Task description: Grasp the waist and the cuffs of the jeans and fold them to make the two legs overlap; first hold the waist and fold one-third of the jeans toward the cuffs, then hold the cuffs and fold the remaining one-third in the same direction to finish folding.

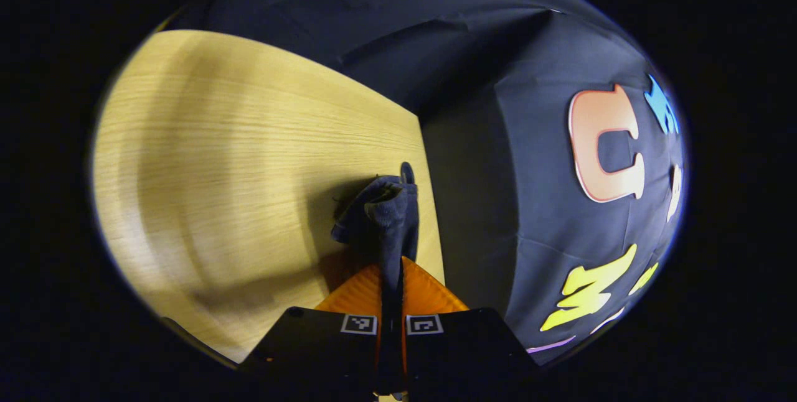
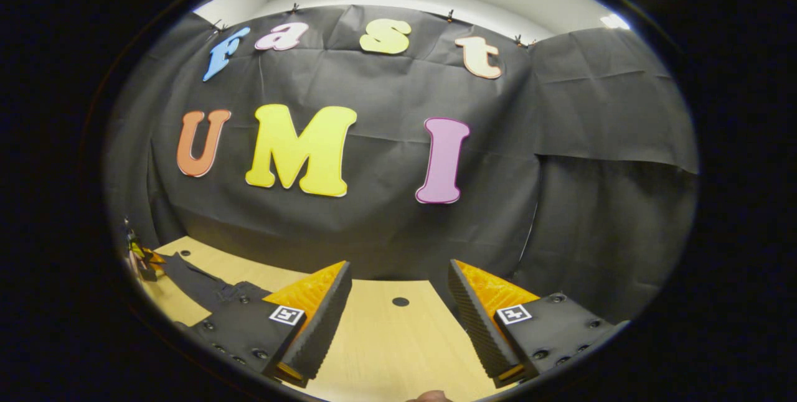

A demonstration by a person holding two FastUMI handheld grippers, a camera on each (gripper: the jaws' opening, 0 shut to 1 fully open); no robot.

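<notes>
Left gripper view: left gripper clamps jeans; right gripper gapes apart.

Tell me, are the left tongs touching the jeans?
Touching. The left gripper view shows the left tongs shut on a bunch of the jeans.

Right tongs gaping over wooden table, dark jeans lying far left

Jeans partly behind right tongs' finger
</notes>
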